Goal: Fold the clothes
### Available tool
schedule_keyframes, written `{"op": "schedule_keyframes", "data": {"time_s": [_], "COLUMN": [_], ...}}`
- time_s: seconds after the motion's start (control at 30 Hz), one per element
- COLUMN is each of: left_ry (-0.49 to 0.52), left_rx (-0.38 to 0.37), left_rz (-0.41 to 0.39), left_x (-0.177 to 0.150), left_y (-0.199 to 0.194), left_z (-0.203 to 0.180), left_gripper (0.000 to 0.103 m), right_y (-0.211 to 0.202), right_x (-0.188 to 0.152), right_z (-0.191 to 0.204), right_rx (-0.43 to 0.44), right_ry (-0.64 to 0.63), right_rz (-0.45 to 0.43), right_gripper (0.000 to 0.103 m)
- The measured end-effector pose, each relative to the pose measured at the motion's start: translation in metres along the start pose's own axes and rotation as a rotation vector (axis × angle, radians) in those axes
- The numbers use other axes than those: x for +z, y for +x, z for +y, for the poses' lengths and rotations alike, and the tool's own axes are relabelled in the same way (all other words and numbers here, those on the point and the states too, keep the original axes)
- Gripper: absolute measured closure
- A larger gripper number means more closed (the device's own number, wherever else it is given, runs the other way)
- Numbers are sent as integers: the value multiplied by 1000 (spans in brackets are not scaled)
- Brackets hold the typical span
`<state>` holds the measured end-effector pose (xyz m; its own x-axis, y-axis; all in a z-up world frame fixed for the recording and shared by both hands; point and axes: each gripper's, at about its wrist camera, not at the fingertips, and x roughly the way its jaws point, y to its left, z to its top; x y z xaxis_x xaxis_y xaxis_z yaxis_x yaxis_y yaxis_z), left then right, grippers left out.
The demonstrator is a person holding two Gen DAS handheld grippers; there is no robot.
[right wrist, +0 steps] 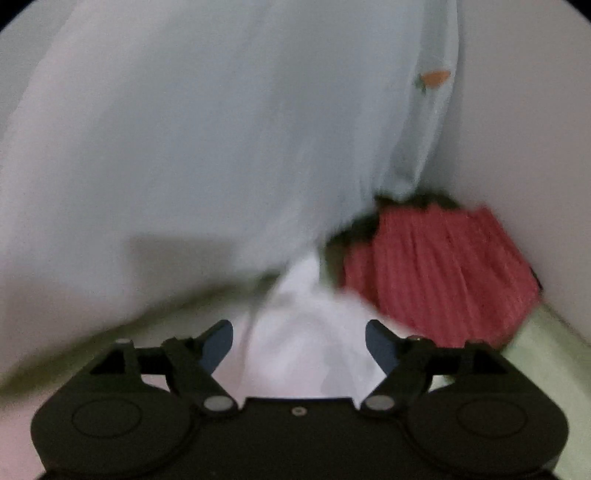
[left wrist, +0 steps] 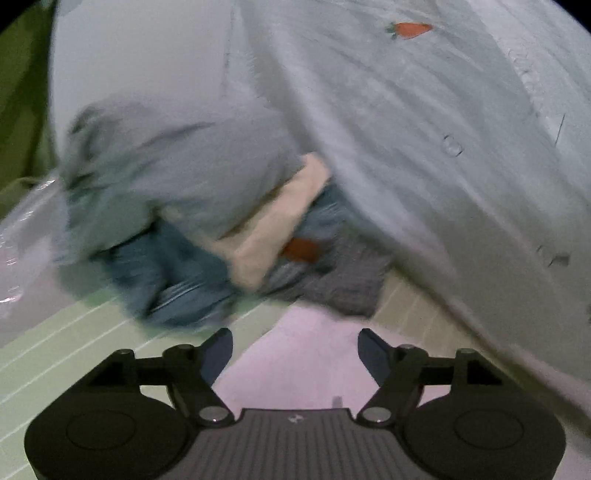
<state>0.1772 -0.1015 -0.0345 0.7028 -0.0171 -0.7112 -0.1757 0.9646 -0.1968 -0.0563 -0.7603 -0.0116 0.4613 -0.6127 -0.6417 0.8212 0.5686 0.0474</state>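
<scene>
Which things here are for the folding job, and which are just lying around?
For the job:
- pale blue shirt with orange carrot prints
- pile of blue, cream and grey clothes
- red ribbed knit garment
- white cloth between the open right claw
- open left claw

Just lying around:
- green striped sheet
- clear plastic wrap

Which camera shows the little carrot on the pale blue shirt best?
The left wrist view: the carrot on the pale blue shirt is sharp there, orange with green leaves. The right wrist view shows it too, but as a blurry orange smudge.
</scene>
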Motion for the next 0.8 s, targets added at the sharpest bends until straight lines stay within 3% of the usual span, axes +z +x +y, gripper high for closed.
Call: {"op": "schedule_keyframes", "data": {"time_s": [0.17,0.27,0.33,0.47,0.6,0.67,0.8], "left_ry": [-129,-180,-168,-169,-196,-192,-196], "left_rx": [97,103,88,50,-37,-74,-124], "left_rz": [147,199,219,244,234,241,250], "left_x": [-56,-84,-97,-114,-124,-128,-139], "left_y": [-22,-35,-40,-43,-41,-41,-43], "left_z": [64,90,98,110,115,112,109], "left_gripper": [27,27,27,27,29,37,76], "right_y": [-64,-102,-120,-155,-188,-197,-210], "right_x": [-102,-148,-170,-191,-209,-213,-226], "right_z": [-8,-15,-22,-17,-12,-13,-16], "right_rx": [51,76,100,132,160,160,159], "right_ry": [-45,0,49,9,-32,-41,-48], "right_rz": [153,227,272,283,282,274,263], "right_gripper": [23,23,23,23,23,22,20]}}
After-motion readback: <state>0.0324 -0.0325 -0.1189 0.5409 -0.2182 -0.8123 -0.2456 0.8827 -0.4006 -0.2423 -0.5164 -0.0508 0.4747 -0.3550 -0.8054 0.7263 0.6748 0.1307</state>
